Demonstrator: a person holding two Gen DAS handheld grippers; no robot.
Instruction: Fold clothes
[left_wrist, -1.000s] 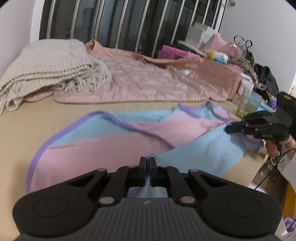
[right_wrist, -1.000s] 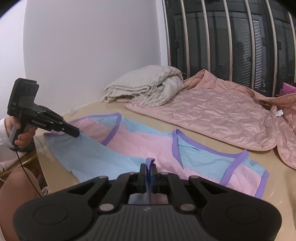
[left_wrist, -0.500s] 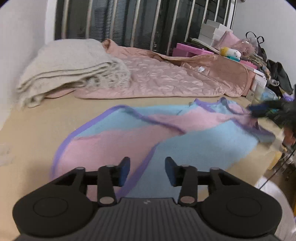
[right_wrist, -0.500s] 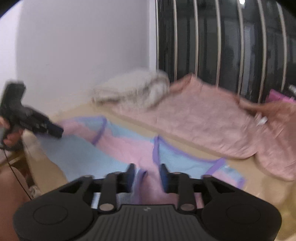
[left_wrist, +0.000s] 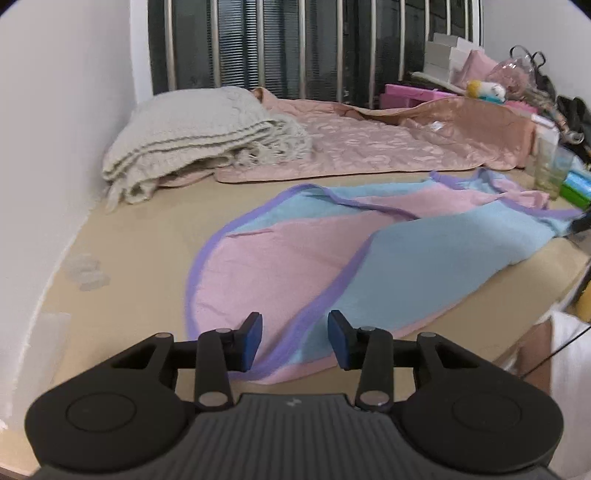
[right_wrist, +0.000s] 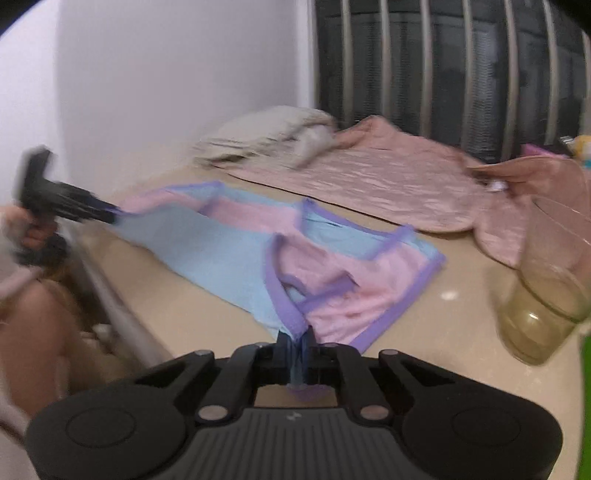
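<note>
Spread on the beige worktop (left_wrist: 140, 236): a garment (left_wrist: 280, 266) in pink and light blue with purple trim, flat in the main, one blue panel folded over the pink along the near side. Runs from the worktop's front edge back toward the far clutter.

Left claw (left_wrist: 294, 334) partway open and closing, blue pads (left_wrist: 251, 334) apart. Seen from the left wrist, the purple hem between the two pads, neither pad pressing on it. Not gripping anything. From the right wrist, blurred at the garment's far-left corner, with the hand (right_wrist: 37, 232) wrapped round the handle; touching the cloth or not, cannot tell.

Right claw (right_wrist: 295, 343) closed tight on the garment's near purple hem, a pinch of blue and purple cloth caught between the pads and poking out behind them. Cloth next to the pinch bunched and lifted slightly off the worktop, with a strap loop lying on the pink just beyond.

Behind the garment, well apart from it: a folded cream blanket (left_wrist: 192, 133) against the white wall, its fringe resting on a pink quilt (left_wrist: 369, 147) spread flat beside it. Dark window bars (left_wrist: 295, 44) behind both. To the right of the right claw, near the garment's edge but not touching: a clear glass (right_wrist: 546, 277) with a little yellowish liquid at the bottom. Right-wrist view smeared throughout.
</note>
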